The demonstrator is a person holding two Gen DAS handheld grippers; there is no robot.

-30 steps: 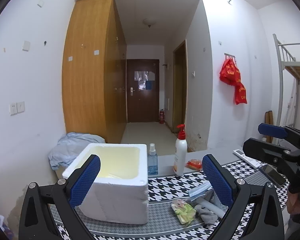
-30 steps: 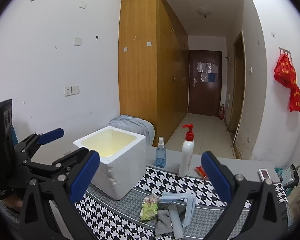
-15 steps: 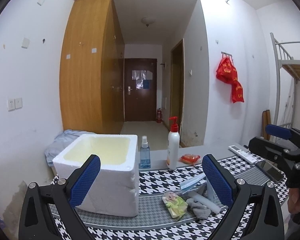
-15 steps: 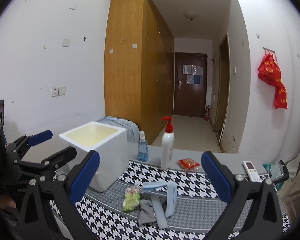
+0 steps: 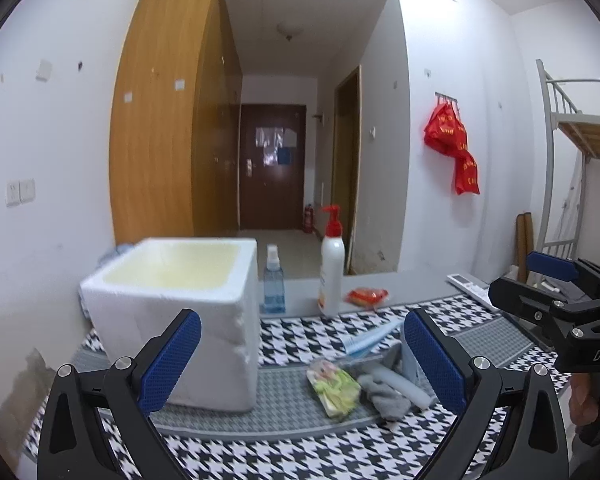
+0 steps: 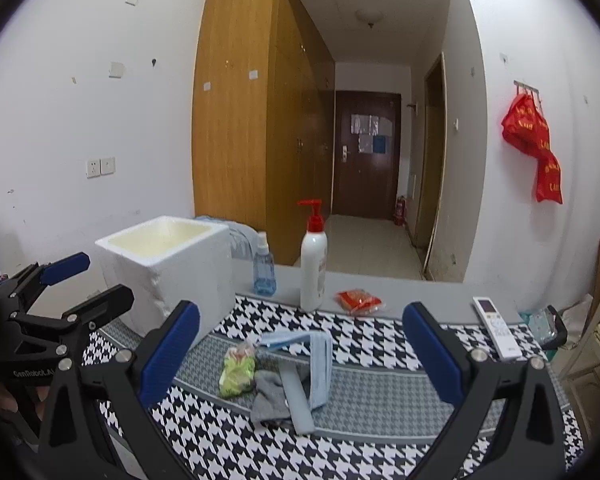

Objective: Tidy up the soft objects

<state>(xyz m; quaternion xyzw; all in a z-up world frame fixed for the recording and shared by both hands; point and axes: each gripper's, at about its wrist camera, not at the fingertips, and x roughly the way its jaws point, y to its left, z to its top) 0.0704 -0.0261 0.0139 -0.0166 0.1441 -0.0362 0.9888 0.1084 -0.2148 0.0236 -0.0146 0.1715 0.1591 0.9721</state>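
Nothing looked sorted yet: both hand-held grippers, left (image 5: 300, 354) and right (image 6: 300, 354), gaped empty; the soft objects (image 6: 278, 374) lay heaped on the tabletop (image 6: 380, 384) beside the empty foam box (image 6: 168, 272).

Both grippers are showing black angular frames with silver screw heads at the joints. The left gripper (image 5: 302, 350) and right gripper (image 6: 300, 344) are wearing blue textured pads (image 5: 434, 358). White lettering is marking the black bodies, and bare skin (image 5: 582, 398) is showing behind.
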